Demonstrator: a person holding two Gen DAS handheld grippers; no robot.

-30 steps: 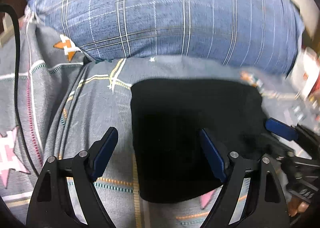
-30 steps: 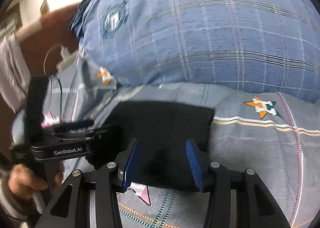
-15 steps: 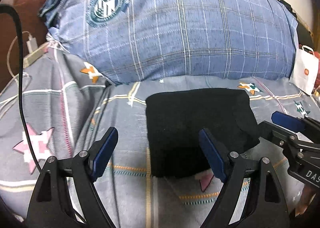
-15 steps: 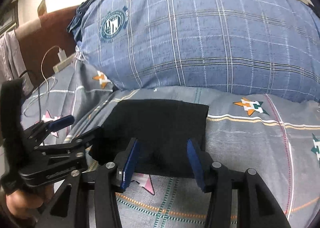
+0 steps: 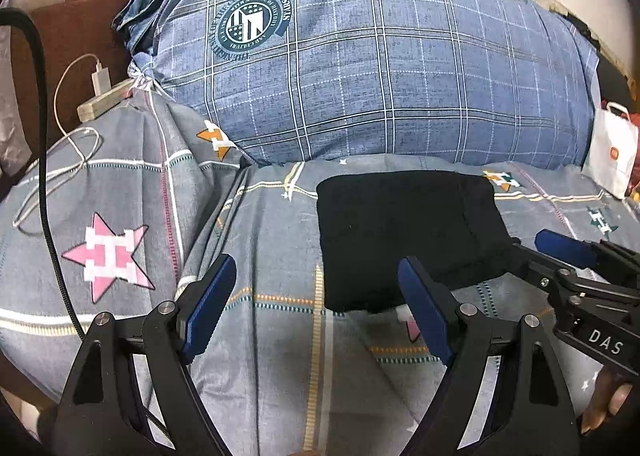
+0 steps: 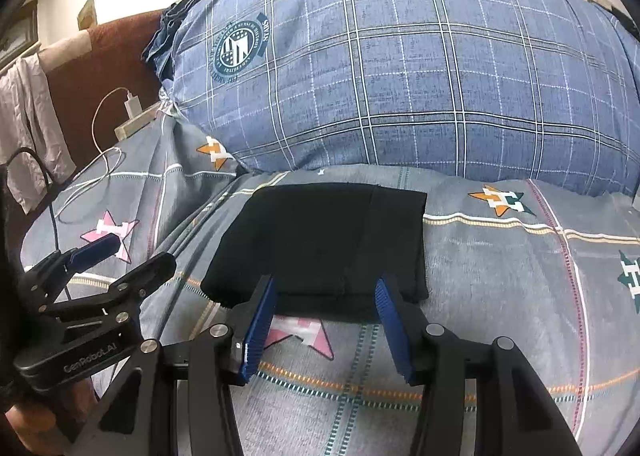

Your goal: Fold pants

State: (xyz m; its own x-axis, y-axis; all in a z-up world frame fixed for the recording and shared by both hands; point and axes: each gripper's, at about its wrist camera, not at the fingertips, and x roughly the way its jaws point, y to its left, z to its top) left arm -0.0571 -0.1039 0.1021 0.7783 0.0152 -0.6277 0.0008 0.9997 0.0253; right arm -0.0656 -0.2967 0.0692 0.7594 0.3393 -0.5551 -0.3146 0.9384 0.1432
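A big blue pillow (image 5: 380,68) is lying at 12 o'clock on the grey bed (image 5: 260,336). The black pants (image 6: 332,244) are sitting folded below it, mid-bed. The left gripper (image 5: 316,312) and right gripper (image 6: 326,330) are hanging wide open, holding nothing, near the pants' 6 o'clock edge.

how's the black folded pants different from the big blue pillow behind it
The pants are plain black; the pillow is blue plaid with a round crest. The pants lie flat in a folded rectangle; the pillow bulges high and wide. Both rest on the grey bedsheet.
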